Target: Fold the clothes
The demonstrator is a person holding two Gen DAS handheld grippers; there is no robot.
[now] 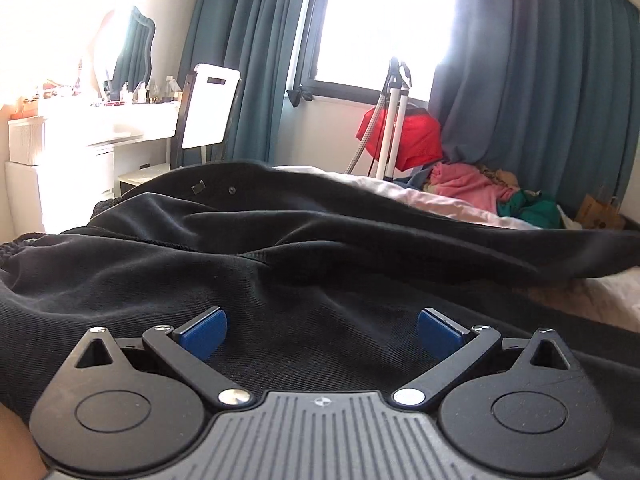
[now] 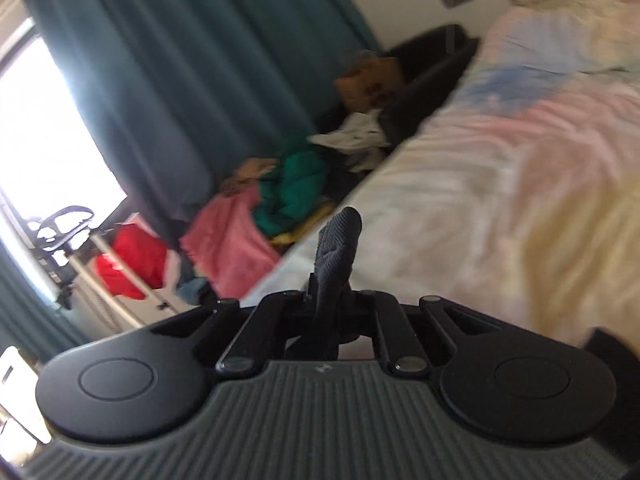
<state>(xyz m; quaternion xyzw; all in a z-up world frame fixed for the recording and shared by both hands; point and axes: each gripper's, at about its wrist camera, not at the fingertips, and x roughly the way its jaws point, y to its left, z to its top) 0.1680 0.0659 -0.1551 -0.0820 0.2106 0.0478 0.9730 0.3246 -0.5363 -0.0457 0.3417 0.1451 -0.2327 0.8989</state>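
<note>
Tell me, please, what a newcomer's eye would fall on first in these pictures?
A big black garment sprawls across the bed, filling the left wrist view. The right gripper has a dark fold of cloth pinched in its jaws. Beyond the bed, bright pink, green and red clothes are heaped below teal curtains.

The right wrist view is smeared by motion: the bedsheet (image 2: 500,168) and clothes pile (image 2: 280,196) lose detail. The black garment (image 1: 280,248) runs past the left view's edges.
</note>
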